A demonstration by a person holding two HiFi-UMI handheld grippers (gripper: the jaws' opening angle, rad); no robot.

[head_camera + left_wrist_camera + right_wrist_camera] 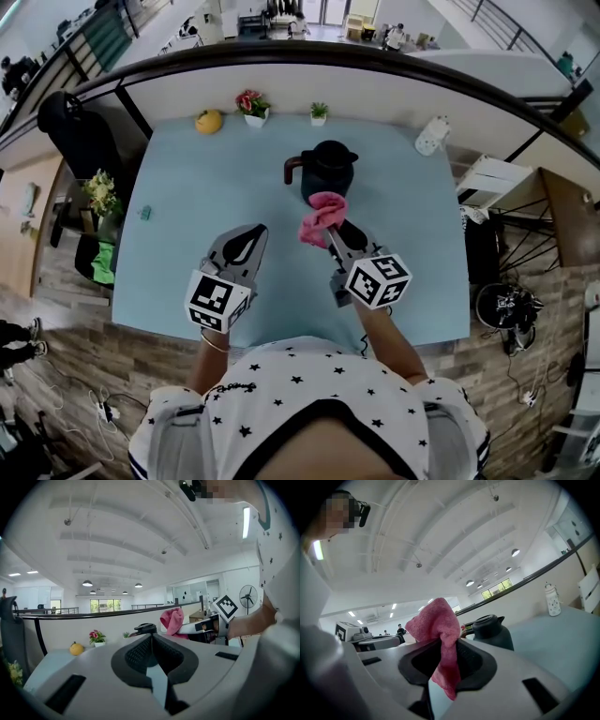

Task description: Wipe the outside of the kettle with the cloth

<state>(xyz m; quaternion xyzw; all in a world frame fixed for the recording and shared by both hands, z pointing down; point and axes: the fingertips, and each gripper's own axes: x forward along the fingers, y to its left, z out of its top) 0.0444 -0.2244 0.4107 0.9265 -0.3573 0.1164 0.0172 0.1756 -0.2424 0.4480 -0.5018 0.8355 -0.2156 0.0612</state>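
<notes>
Clearly right gripper (443, 641) pinches cloth (433, 620); overhead it maybe touches kettle (328, 169).

Pale blue table (187, 187) is sitting against a white partition (375, 89) topped by a dark curved rail (375, 58). Wood-plank floor (66, 352) is showing on both sides, a black chair (80, 141) standing left and what looks like a white rack (497, 178) right. Round lamps (86, 583) are glowing under a white ribbed ceiling (122, 531), daylight coming through far windows (105, 605).
</notes>
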